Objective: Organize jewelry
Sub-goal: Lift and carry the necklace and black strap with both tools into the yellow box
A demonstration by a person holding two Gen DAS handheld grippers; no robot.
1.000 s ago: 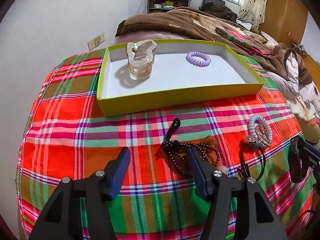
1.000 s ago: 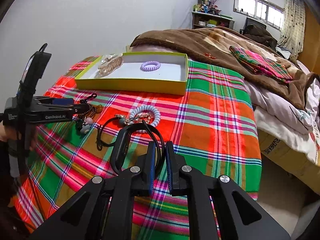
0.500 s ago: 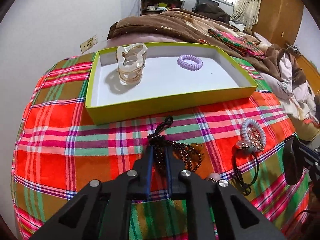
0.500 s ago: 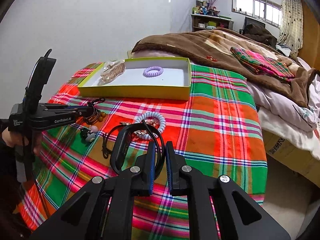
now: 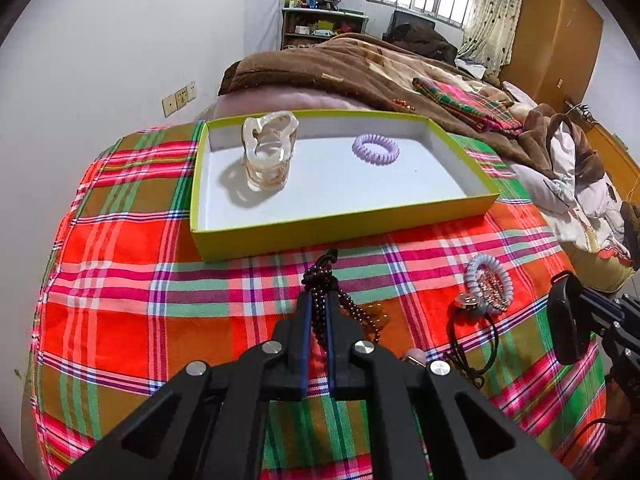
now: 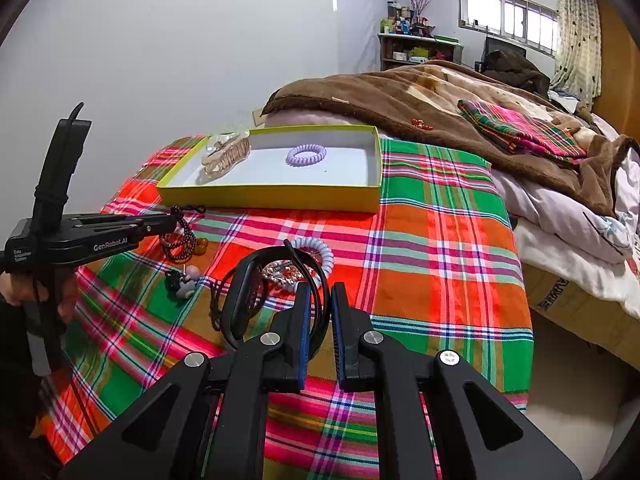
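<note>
Left tool (image 5: pixel 316 312) was clamped on dark bead bracelet (image 5: pixel 320 280), just before the yellow tray (image 5: pixel 344 228). Strand limp, light, beads slippery; knot-end grip seemed soundest. Right tool (image 6: pixel 320 300) was nipping a black watch band (image 6: pixel 240 304).

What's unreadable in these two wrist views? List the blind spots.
- Left wrist view: the lower part of the dark beaded bracelet is hidden behind the left gripper fingers.
- Right wrist view: the near side of the black smart band is hidden by the right gripper; whether the pads touch its strap is unclear.
- Right wrist view: the small grey figurine charm is too small to identify.
</note>
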